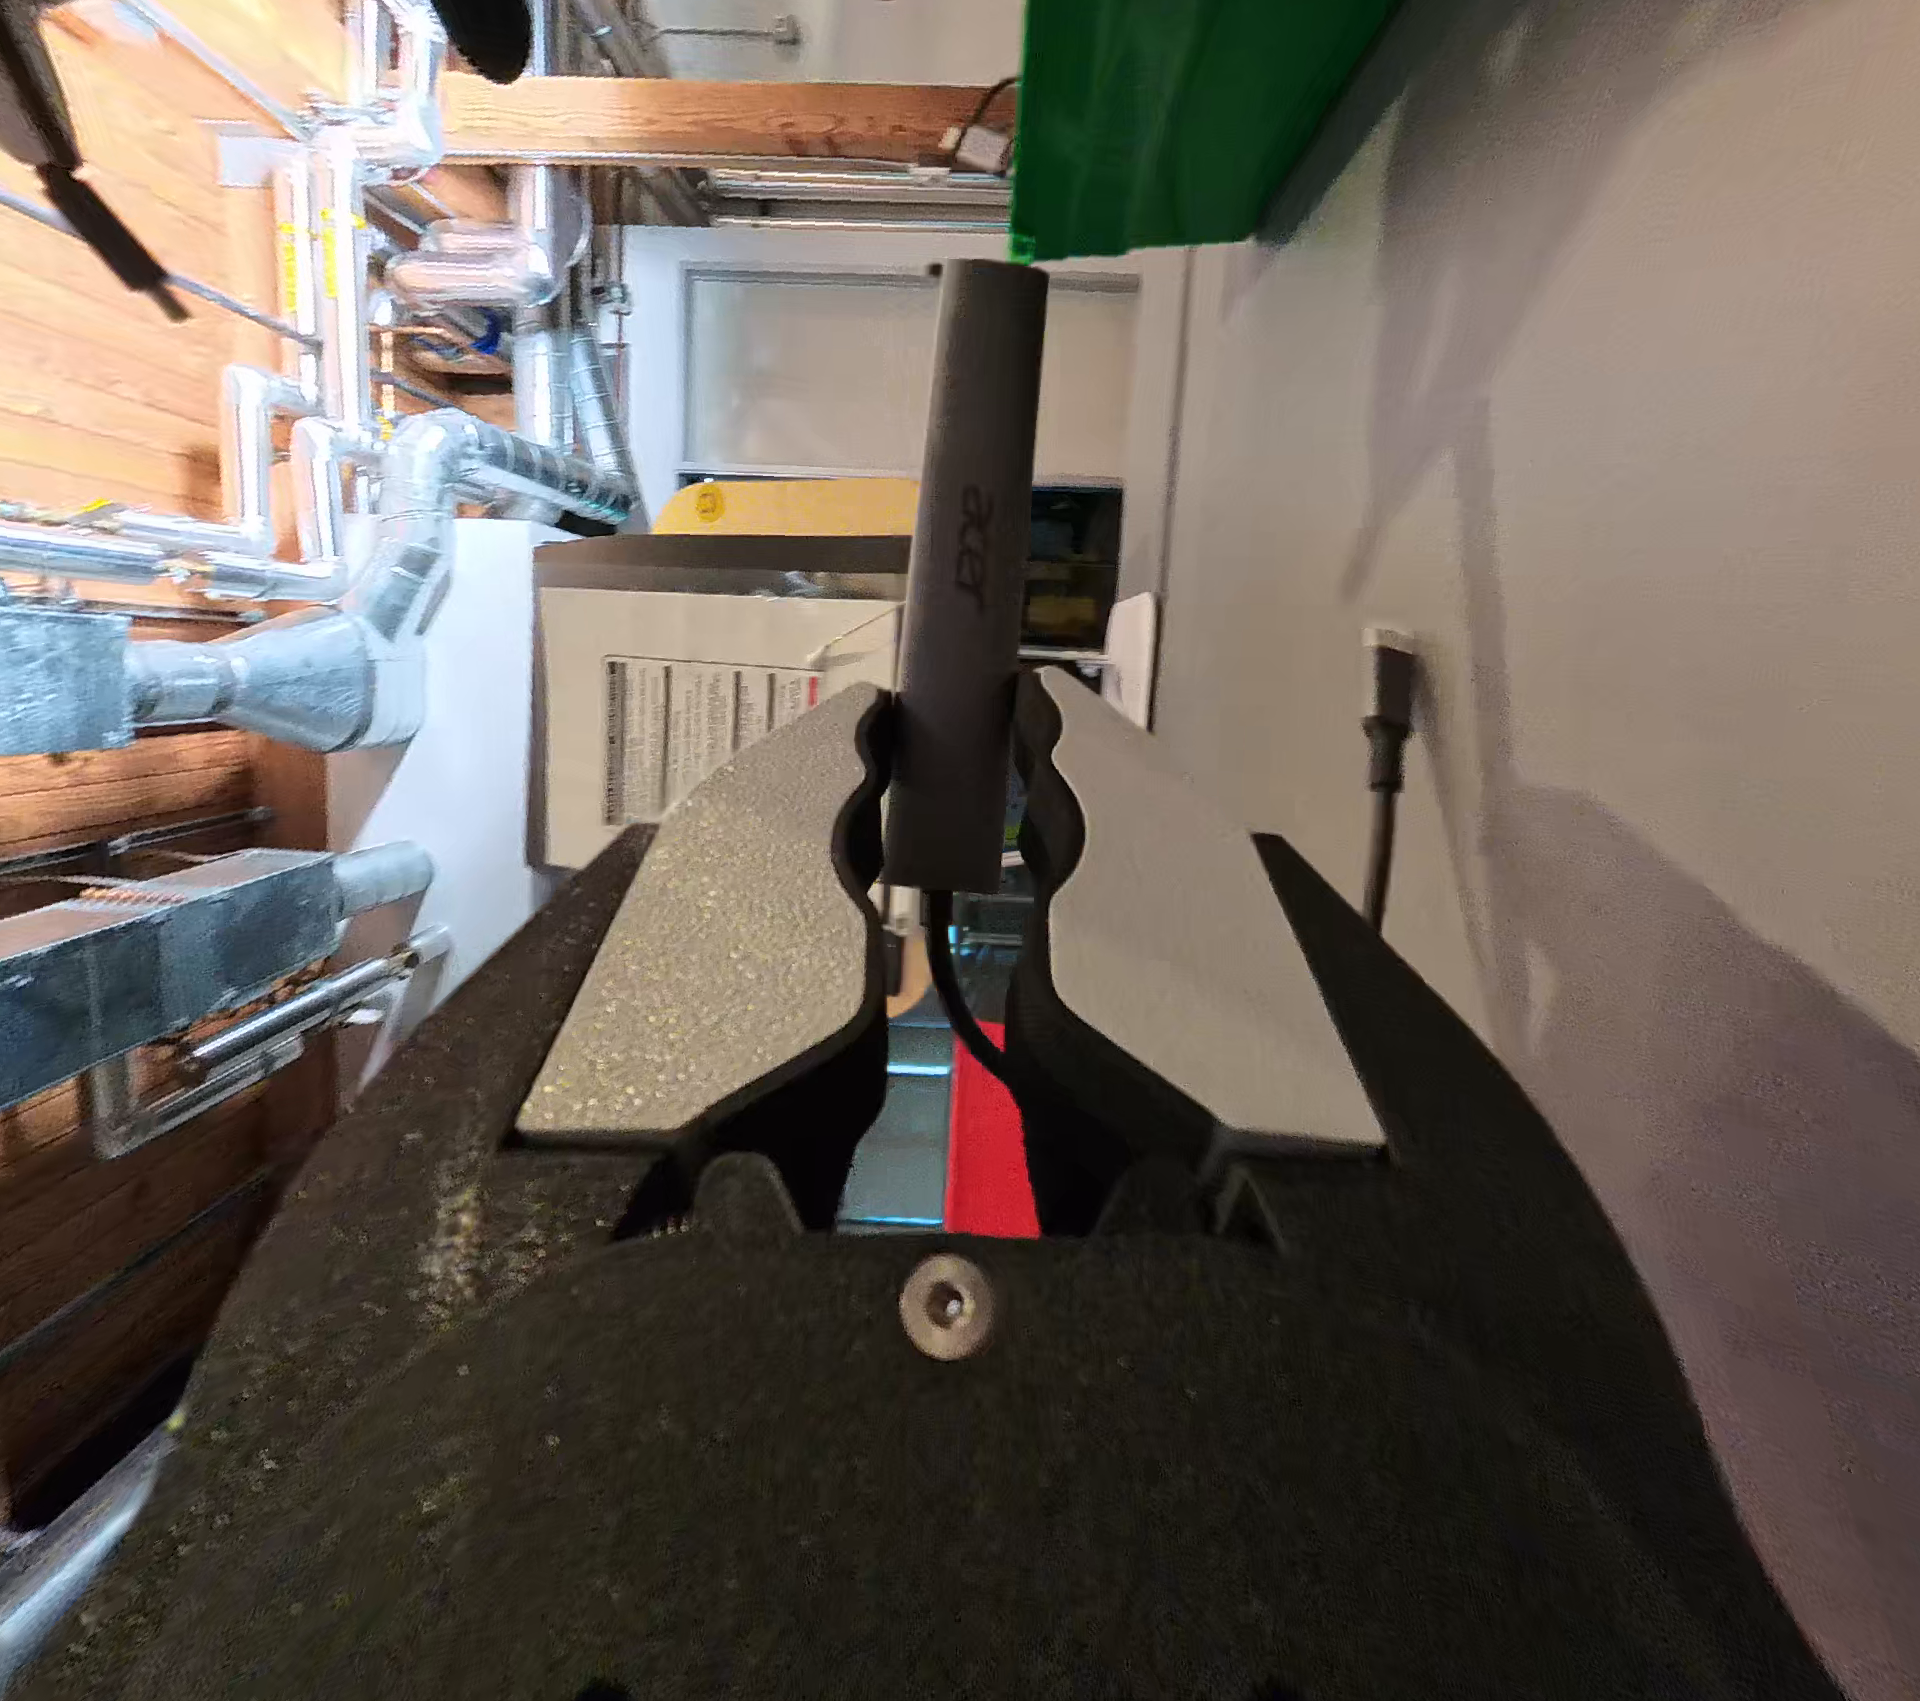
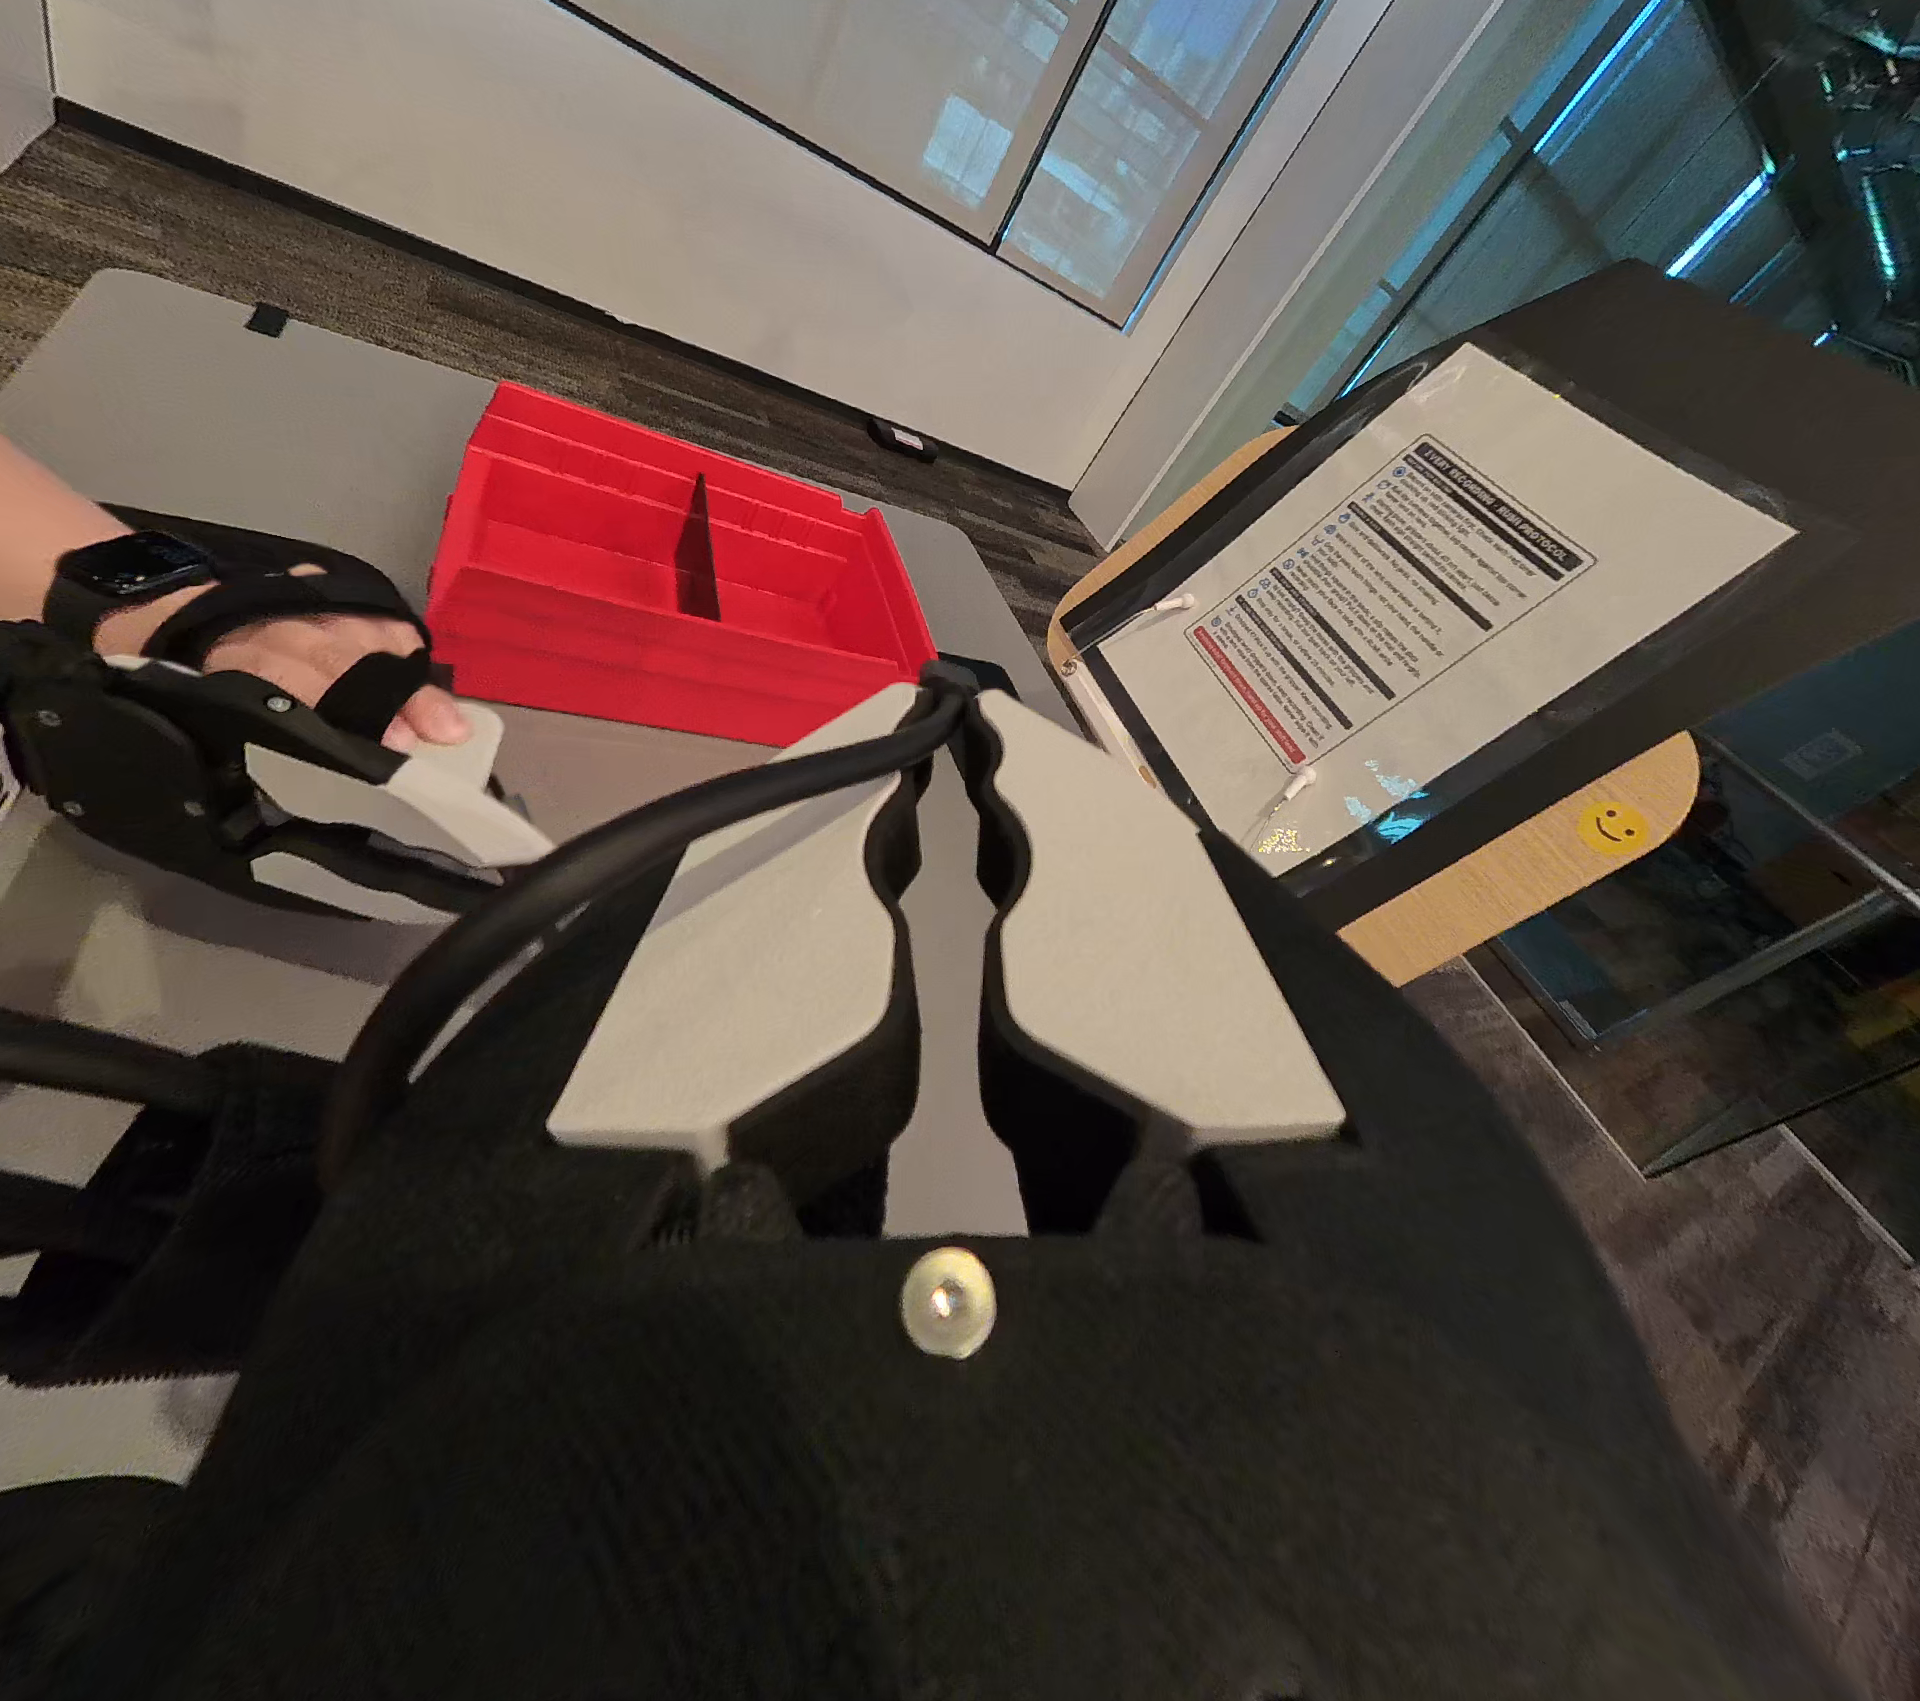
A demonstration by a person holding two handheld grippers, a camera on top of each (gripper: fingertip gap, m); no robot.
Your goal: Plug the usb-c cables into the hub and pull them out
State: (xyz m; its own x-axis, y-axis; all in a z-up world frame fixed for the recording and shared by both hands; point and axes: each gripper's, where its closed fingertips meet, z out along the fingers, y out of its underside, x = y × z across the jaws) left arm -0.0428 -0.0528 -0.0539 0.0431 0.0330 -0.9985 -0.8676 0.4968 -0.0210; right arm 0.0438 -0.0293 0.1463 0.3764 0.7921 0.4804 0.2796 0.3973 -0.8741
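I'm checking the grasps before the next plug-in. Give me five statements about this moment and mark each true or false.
1. The left gripper is shut on the grey hub. True.
2. The right gripper is open and holds nothing. False: it is shut on a black cable at its tips.
3. A loose cable plug lies on the grey table, apart from the hub. True.
4. The red bin is full of cables. False: what shows of its inside is empty apart from a dark divider.
5. The hub lies flat on the table. False: it is held off the table in the left gripper.
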